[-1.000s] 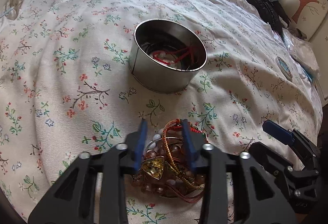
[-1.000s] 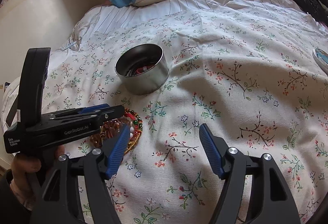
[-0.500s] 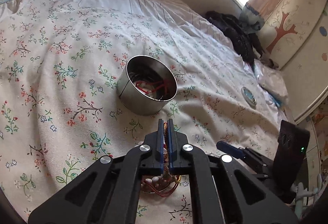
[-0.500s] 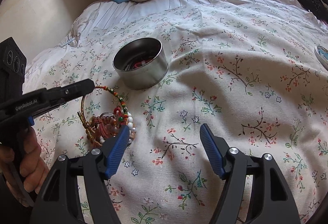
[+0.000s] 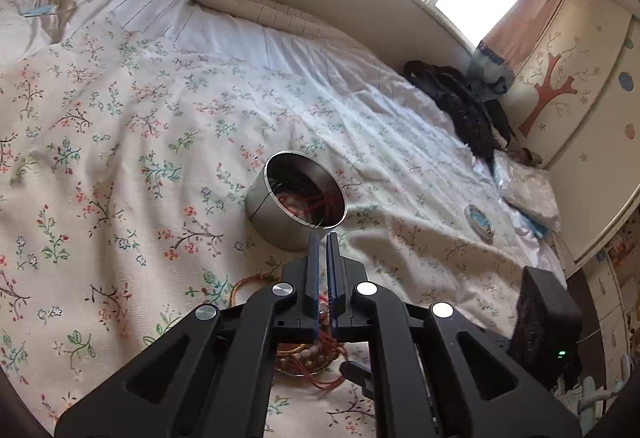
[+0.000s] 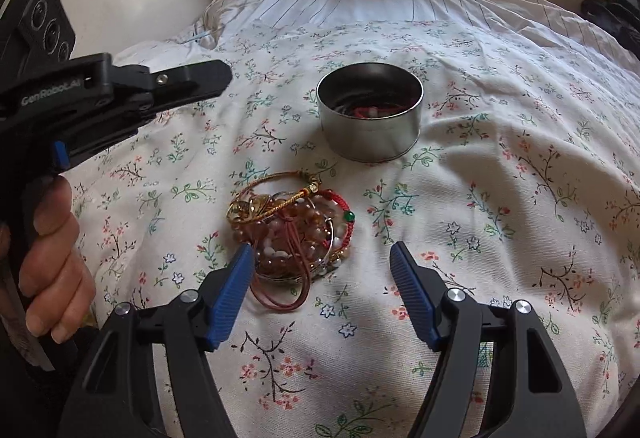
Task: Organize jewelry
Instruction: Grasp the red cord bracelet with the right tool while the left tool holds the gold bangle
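While left claw (image 6: 224, 71) sits closed and empty, bracelets (image 6: 292, 230) lie heaped.

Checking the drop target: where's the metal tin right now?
In the right wrist view the round metal tin stands upright on the floral bedspread, centre frame, just beyond the jewelry pile and apart from it.

One round metal tin (image 6: 370, 125), one tangled pile of bracelets (image 6: 290, 234) too knotted to count, two grippers, left gripper (image 5: 320, 258), right gripper (image 6: 322, 266), one small round lid (image 5: 479, 220), one bed (image 6: 500, 197), one hand (image 6: 52, 262)
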Demonstrator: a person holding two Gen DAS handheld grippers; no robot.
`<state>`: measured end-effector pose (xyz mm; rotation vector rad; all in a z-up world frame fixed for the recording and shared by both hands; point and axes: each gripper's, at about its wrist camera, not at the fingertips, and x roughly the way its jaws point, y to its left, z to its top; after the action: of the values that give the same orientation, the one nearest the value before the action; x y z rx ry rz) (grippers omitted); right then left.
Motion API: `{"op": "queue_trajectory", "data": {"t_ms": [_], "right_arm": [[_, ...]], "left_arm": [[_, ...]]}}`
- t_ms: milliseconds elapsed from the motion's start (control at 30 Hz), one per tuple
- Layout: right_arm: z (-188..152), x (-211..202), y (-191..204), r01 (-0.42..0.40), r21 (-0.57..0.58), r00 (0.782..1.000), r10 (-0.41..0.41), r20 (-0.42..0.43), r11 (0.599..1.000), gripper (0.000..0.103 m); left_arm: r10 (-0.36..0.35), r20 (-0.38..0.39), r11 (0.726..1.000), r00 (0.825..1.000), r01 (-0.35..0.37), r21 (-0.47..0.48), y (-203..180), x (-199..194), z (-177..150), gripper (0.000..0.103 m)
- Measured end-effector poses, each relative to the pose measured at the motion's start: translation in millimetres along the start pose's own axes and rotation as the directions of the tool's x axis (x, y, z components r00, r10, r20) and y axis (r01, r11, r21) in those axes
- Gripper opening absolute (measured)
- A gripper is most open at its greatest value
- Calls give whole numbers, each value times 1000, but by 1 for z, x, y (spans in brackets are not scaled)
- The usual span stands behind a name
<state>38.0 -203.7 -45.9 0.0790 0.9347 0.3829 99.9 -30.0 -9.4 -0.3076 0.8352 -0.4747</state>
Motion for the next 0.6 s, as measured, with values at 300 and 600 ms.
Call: {"op": "queue_trajectory", "data": {"t_ms": [300, 600], "right_arm": [[-4, 15, 2, -54, 0, 996, 54, -71, 999, 55], [-6, 18, 0, -81, 19, 993, 82, -84, 997, 6]], "left_arm": [[232, -227, 970, 946, -242, -17, 39, 46, -16, 55], [286, -236, 958, 929, -267, 108, 24, 54, -24, 7]]}}
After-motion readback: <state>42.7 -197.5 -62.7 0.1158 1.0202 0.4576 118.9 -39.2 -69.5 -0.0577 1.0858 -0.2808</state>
